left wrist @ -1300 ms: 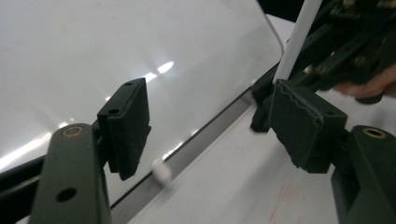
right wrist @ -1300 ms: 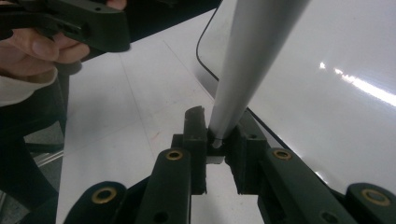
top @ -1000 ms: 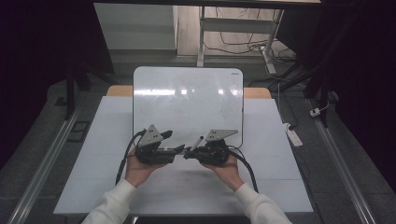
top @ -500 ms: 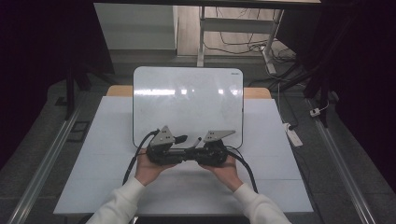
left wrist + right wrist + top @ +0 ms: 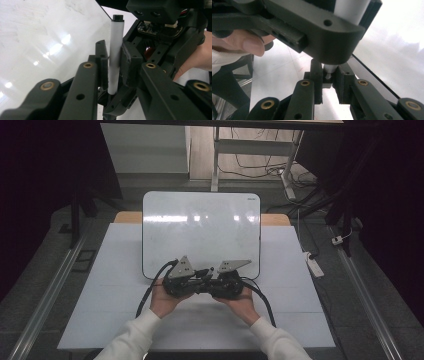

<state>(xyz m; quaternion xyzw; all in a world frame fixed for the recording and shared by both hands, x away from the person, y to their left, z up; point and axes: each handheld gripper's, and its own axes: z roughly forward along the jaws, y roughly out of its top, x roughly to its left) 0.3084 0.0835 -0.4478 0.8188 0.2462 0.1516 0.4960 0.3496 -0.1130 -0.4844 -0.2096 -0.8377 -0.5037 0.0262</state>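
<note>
A white marker [image 5: 115, 57] with a black end stands between the jaws of my left gripper [image 5: 113, 53]. Those jaws have just been closing, and their pads now press on the white barrel. My right gripper [image 5: 328, 75] is shut on the marker's [image 5: 327, 71] lower end, just below the left gripper's jaw. In the high view both grippers, left [image 5: 196, 281] and right [image 5: 216, 282], meet tip to tip at the near edge of a whiteboard [image 5: 200, 230] that lies on the white table [image 5: 115, 275]. A hand holds each one.
The whiteboard covers the far middle of the table. A white power strip [image 5: 314, 265] lies on the floor at the right. A desk frame [image 5: 216, 160] with loose cables stands beyond the table. Black cables trail from both grippers toward the near edge.
My left gripper has moved right until it meets the right gripper, and its jaws have closed on the marker. The right gripper has kept still.
</note>
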